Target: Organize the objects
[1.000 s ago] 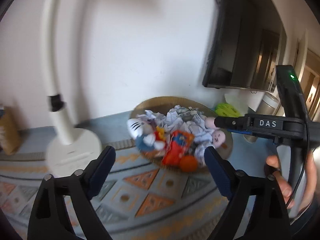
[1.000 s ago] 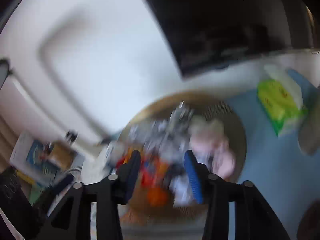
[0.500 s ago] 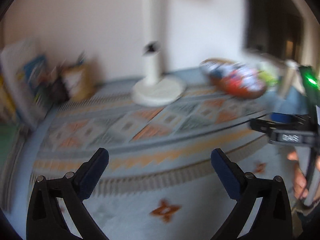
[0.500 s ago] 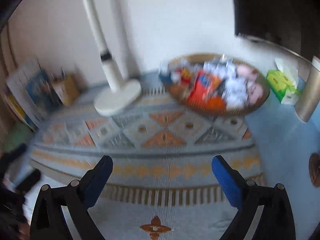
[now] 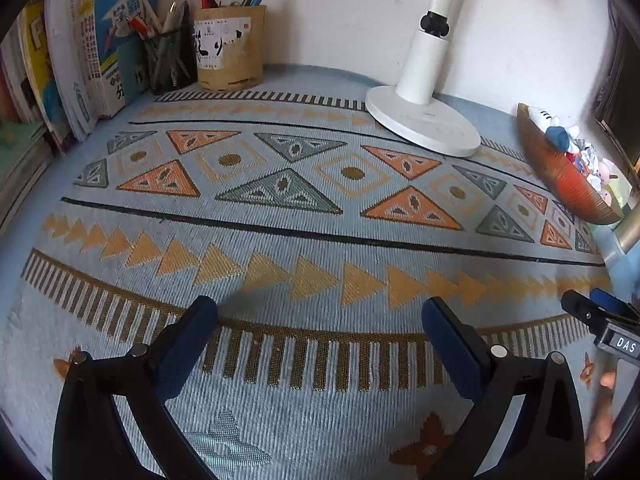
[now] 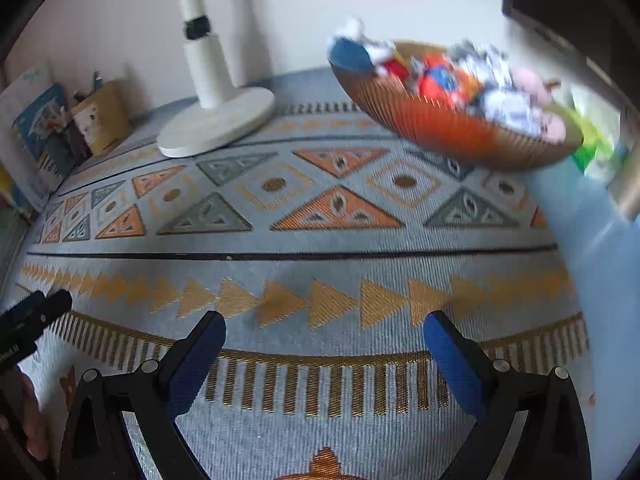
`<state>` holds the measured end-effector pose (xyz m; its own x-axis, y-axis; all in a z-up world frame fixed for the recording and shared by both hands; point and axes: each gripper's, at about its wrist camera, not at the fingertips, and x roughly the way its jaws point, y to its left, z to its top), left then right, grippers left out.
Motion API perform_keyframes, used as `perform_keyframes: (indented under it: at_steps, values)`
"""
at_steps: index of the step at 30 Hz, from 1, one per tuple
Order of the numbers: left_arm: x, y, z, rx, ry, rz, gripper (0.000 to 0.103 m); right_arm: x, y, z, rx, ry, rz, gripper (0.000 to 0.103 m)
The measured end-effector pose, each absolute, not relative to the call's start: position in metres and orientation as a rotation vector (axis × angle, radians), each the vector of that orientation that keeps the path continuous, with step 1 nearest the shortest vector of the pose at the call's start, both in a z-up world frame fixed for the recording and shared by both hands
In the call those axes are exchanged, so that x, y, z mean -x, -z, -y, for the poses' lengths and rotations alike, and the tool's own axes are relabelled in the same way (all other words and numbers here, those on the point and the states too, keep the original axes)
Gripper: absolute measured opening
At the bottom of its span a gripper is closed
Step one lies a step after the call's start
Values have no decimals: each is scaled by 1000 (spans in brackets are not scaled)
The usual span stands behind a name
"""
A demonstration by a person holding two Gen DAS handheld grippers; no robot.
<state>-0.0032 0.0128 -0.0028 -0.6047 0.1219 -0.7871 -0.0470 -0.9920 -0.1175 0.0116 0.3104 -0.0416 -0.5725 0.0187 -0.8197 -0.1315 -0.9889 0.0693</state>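
A woven brown bowl (image 6: 440, 128) full of small toys and crumpled paper stands at the back right of the patterned blue mat (image 6: 320, 240); it also shows at the right edge of the left wrist view (image 5: 560, 180). My left gripper (image 5: 320, 320) is open and empty, low over the mat's near border. My right gripper (image 6: 324, 334) is open and empty, also low over the near border, well short of the bowl. The right gripper's tip shows in the left wrist view (image 5: 596, 312).
A white lamp base (image 5: 424, 120) stands at the back. A tan pen holder (image 5: 230, 52), a black mesh pen cup (image 5: 170, 64) and upright books (image 5: 100, 48) line the back left. A green tissue pack (image 6: 592, 140) lies behind the bowl.
Both grippers have pulled back and down from the bowl to the mat's near edge. The left view has swung left to the books and pens. The right jaws have opened wider.
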Motion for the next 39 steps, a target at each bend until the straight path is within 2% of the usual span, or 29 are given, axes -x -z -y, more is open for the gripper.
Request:
perform_keyframes:
  at_steps: [5, 39]
  values:
    - [6, 10, -30, 1396, -2749, -54, 103, -9, 44, -303, 1436, -2680, -98, 103]
    - [9, 7, -27, 1401, -2750, -22, 103, -23, 31, -277, 1394, -2743, -35, 103]
